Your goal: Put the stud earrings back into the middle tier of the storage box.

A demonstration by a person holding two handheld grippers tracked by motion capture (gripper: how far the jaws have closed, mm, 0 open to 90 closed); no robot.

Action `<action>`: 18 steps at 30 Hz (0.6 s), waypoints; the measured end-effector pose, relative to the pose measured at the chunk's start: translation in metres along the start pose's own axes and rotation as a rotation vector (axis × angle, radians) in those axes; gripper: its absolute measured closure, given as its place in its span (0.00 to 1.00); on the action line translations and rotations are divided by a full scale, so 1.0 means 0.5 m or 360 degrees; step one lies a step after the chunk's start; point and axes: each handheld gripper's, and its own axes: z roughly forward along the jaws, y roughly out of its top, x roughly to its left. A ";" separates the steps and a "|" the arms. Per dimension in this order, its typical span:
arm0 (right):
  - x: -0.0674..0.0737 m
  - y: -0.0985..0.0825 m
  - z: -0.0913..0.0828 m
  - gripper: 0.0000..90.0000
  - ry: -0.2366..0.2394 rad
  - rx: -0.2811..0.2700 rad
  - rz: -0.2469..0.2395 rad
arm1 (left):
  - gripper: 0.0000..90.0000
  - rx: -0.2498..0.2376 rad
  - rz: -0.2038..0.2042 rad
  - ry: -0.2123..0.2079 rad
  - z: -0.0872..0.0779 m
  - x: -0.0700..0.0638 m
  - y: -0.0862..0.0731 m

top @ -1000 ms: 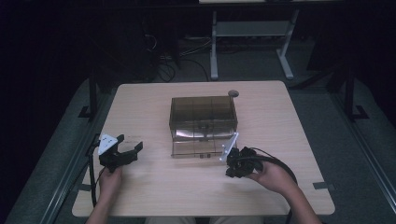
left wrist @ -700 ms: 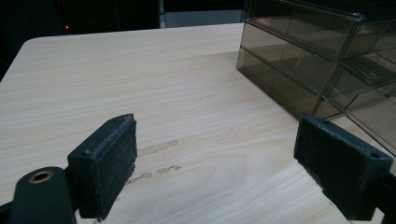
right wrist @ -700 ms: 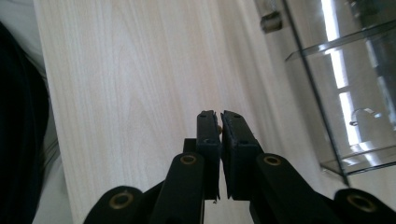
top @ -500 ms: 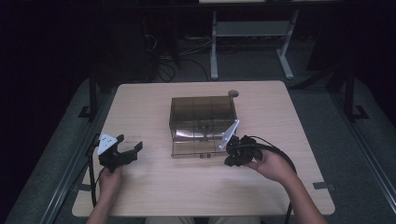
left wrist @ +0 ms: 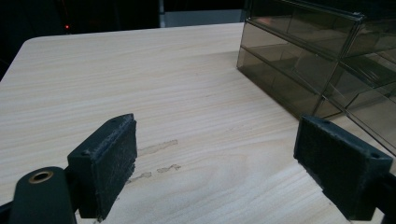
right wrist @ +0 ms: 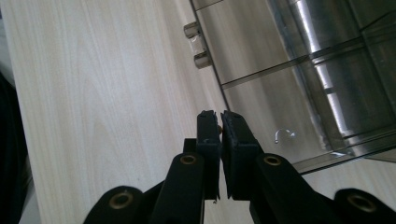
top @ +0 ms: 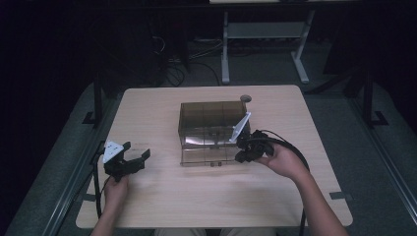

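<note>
High view first: your desk (top: 162, 206) is the biggest thing, pale wood with rounded corners, and the smoky see-through drawer cabinet (top: 209, 118) stands near its middle. One drawer (top: 204, 156) is slid out of the cabinet toward you, with two small knobs (top: 215, 164) on its front. You cannot tell from above whether anything lies in the drawer or in the closed compartments; through the tinted plastic they read as bare. Just behind the cabinet's far right corner sits a small round disc (top: 245, 99) on the desk.

Your right hand-held gripper (top: 244, 153) is at the drawer's right front corner, its grey plate tilted up over the cabinet. Your left hand-held gripper (top: 138, 161) sits well apart from the cabinet, at the desk's left side, pointing toward it.

Left gripper view gives you what the high view cannot: the left hand-held gripper (left wrist: 217, 175) is released, its pads wide apart with nothing but desk between them, and the cabinet's stacked compartments show at the upper right.

Right gripper view shows the right hand-held gripper (right wrist: 219, 135) clenched, pads nearly together with nothing visible between them, tips close to the drawer's clear wall, the two knobs (right wrist: 197, 44) farther along.
</note>
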 end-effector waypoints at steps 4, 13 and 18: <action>-0.012 0.005 0.001 0.95 -0.0002 -0.0004 0.0010 | 0.14 0.0003 0.0004 -0.0003 0.000 -0.001 0.000; -0.035 0.019 0.008 0.95 -0.0019 0.0009 0.0031 | 0.14 0.0002 -0.0001 -0.0001 0.000 -0.001 0.000; -0.049 0.022 0.014 0.95 -0.0018 0.0018 0.0062 | 0.14 0.0000 -0.0003 -0.0003 0.000 -0.002 0.000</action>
